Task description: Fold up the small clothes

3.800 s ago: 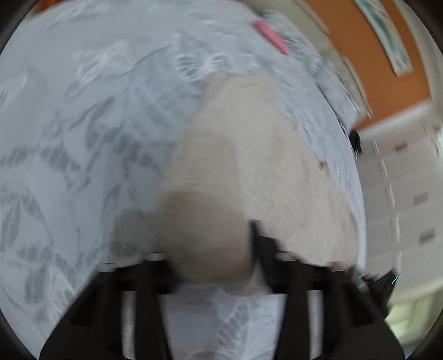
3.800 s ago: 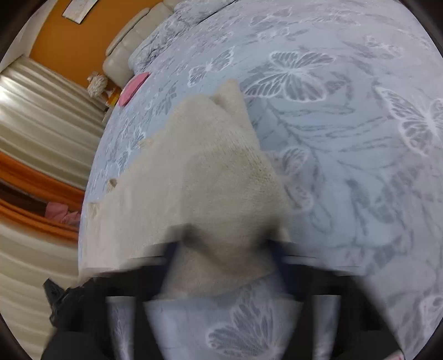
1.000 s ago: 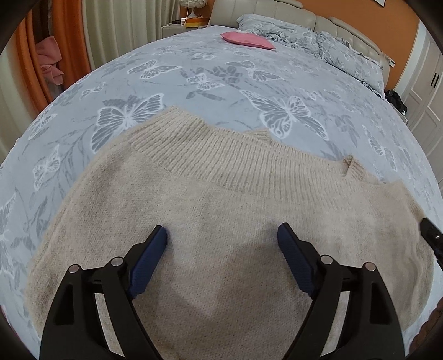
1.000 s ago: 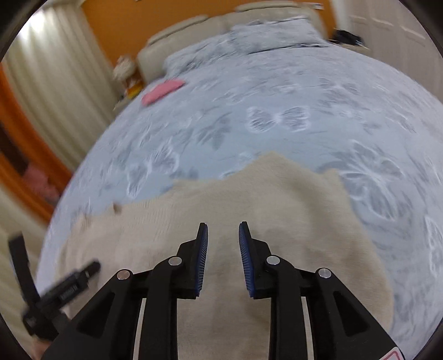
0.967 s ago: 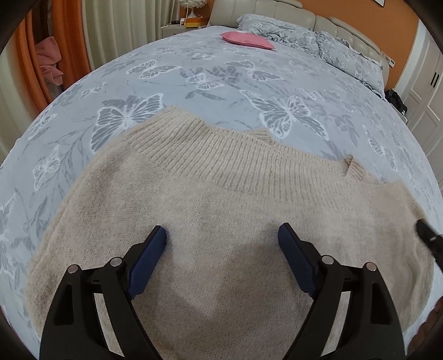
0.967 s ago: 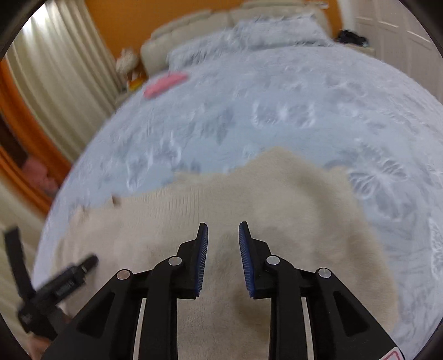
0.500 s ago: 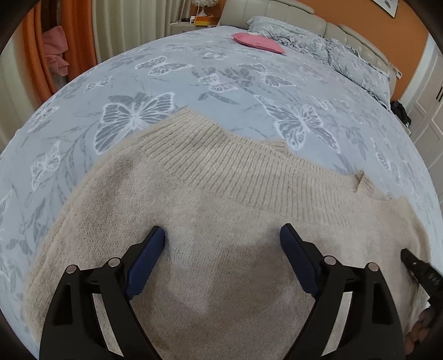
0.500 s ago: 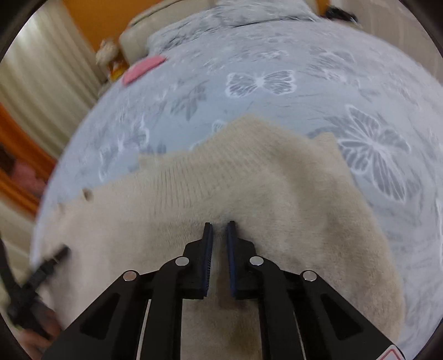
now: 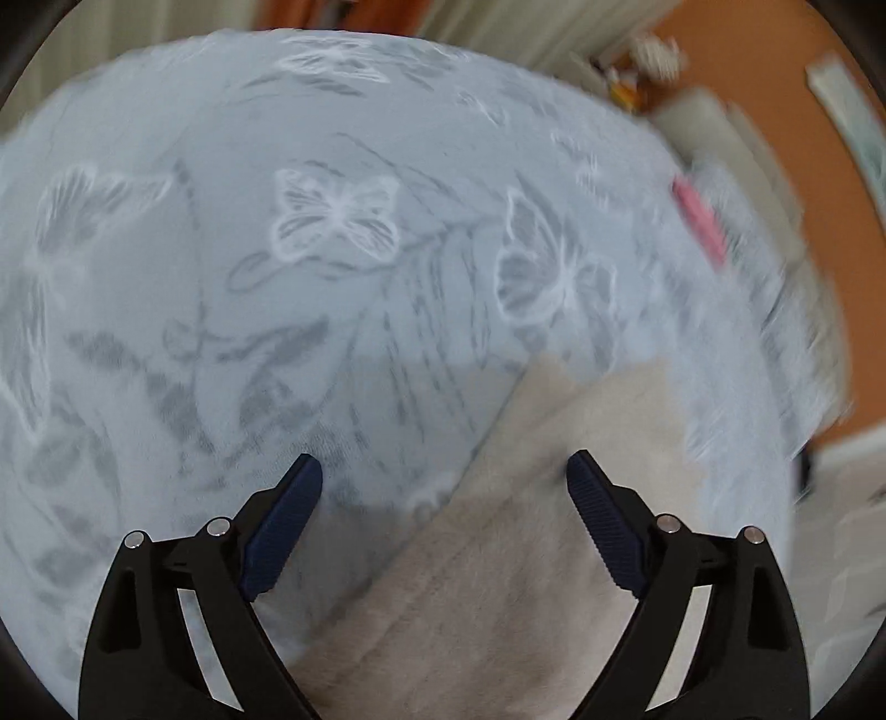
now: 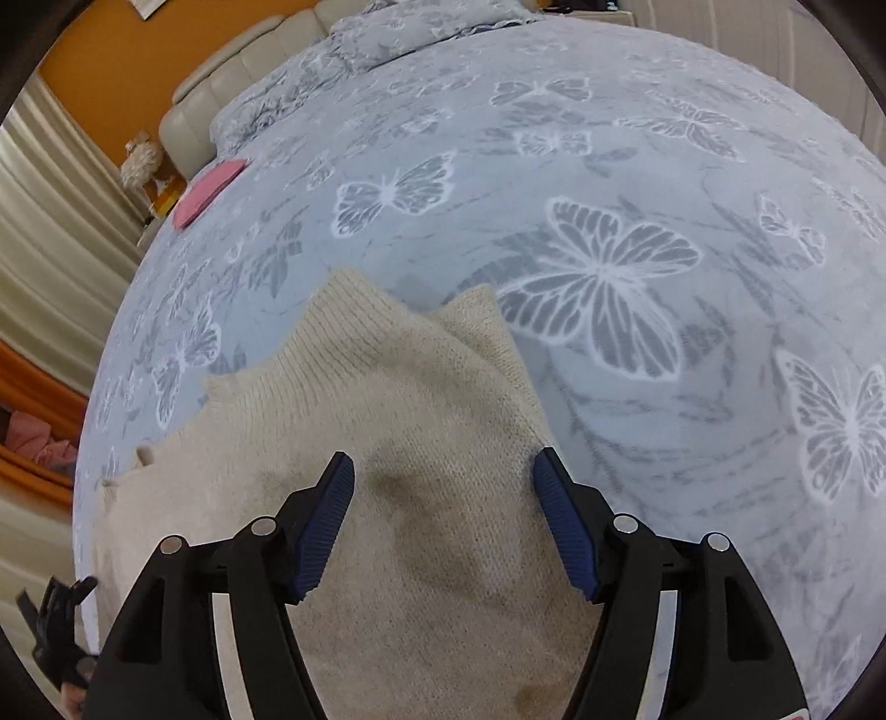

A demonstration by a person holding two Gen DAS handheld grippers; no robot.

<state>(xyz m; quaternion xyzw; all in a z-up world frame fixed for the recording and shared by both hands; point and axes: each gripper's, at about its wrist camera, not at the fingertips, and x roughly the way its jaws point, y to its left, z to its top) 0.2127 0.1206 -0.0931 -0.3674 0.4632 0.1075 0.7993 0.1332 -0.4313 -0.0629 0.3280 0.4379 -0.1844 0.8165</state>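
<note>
Left wrist view, motion-blurred: left hand-held gripper (image 9: pixel 444 479), jaws spread wide and just opened further, nothing clamped; its right pad (image 9: pixel 601 526) hangs over the beige knit sweater (image 9: pixel 498 565), its left pad over bare bedspread (image 9: pixel 221 249). Sweater occupies the near right of the view, its edge running diagonally between the jaws. Bedspread: pale blue-grey, butterfly print, filling the far and left field. Pink item (image 9: pixel 699 221) at far right on the bed; orange wall (image 9: pixel 775 138) beyond. Right wrist view, sharp: right hand-held gripper (image 10: pixel 443 482), jaws apart and just opened, holding nothing, poised above the sweater (image 10: pixel 360 443). Sweater lies flat on the bedspread (image 10: pixel 609 166), near and left of centre, ribbed edge toward the far side, a second layer's corner showing at its right. Pink item (image 10: pixel 207 185) far left; beige padded headboard (image 10: pixel 232 61) and patterned pillows (image 10: pixel 398 27) at the far end; cream curtain (image 10: pixel 50 221) on the left. Nothing lies between either gripper and the sweater.
</note>
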